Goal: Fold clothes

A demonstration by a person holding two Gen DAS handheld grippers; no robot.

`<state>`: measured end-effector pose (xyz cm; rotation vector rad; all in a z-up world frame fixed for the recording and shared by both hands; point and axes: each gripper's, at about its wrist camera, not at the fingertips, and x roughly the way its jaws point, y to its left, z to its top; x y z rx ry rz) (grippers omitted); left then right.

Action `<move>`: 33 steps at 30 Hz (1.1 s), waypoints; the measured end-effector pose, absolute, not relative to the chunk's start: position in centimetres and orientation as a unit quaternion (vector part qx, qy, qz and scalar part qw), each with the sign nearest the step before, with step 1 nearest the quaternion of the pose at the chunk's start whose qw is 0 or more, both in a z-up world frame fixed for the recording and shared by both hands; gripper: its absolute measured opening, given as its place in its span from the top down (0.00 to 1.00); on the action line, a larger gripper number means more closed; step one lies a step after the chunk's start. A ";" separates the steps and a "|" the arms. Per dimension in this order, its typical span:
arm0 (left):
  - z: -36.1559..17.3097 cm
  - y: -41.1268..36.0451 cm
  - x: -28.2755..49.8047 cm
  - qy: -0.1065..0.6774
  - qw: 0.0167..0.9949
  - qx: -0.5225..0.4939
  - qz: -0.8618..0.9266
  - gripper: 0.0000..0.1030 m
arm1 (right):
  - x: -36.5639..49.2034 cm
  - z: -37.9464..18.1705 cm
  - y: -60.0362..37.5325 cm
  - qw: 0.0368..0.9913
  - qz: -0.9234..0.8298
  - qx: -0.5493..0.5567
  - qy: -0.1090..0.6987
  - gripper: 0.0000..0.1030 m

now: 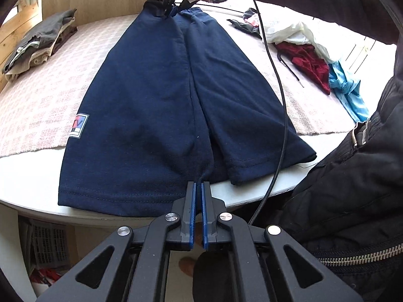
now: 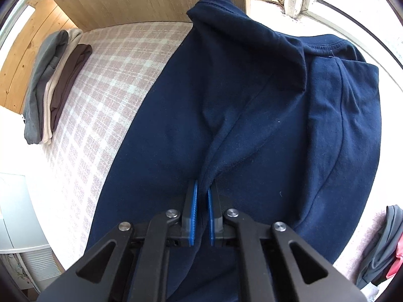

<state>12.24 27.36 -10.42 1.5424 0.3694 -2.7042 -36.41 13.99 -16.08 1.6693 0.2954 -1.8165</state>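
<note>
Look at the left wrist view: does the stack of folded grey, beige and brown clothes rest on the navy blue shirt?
No: the folded stack lies apart on the checked cloth, left of the navy shirt.

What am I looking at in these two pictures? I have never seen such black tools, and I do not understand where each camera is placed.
A person, not a robot, holds one two-finger gripper in each hand; each carries a wide-angle camera looking along its fingers. The left camera shows the left gripper shut on the hem of a navy T-shirt spread on a round white table with a checked cloth. At the far end, the right gripper pinches the shirt near its collar. The right camera shows that same gripper shut on a fold of the shirt. To the side are folded clothes in a stack and an unfolded pile.
</note>
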 end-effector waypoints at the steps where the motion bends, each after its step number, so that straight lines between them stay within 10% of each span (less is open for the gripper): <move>1: -10.1 26.9 12.5 0.132 0.004 0.484 -0.865 0.97 | -36.4 -15.7 14.0 0.328 -0.692 0.634 0.106 0.93; 25: 0.8 17.4 15.7 0.170 0.119 0.327 -0.922 0.97 | -37.1 -7.2 9.3 0.426 -0.691 0.583 0.021 0.94; 33: -6.8 24.5 10.0 0.158 -0.031 0.418 -0.894 0.97 | -38.7 -13.1 13.4 0.371 -0.688 0.622 0.041 0.94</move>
